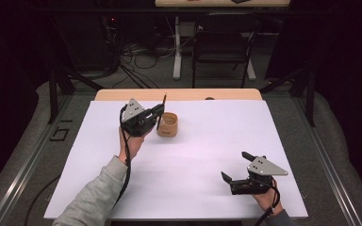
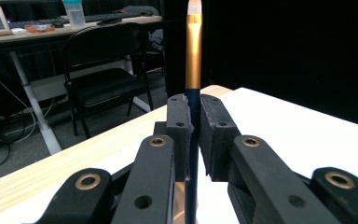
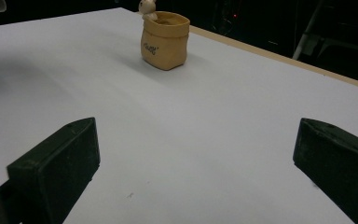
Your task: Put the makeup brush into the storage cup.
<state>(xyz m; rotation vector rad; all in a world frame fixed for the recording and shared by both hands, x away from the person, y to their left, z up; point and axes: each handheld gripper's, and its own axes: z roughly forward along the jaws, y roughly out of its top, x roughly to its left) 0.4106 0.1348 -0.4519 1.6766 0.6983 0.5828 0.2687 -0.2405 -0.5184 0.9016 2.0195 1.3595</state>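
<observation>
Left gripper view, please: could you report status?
Left tongs shut on dark-handled, gold-ferruled brush, upright. Right tongs open, empty. Tan sack-shaped pot beside brush, path clear.

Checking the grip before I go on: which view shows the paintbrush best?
The left gripper view: the paintbrush stands upright, clamped between the left gripper's fingers, gold ferrule clear. In the high view it is a thin dark stick beside the pot.

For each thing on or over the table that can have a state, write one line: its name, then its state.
Left gripper: shut on the brush.
Brush: held upright between the pads, gold ferrule above them, next to the pot, not yet in it.
Pot: standing upright on the white sheet, mouth open.
Right gripper: open, nothing between its jaws, low over the white sheet.
</observation>
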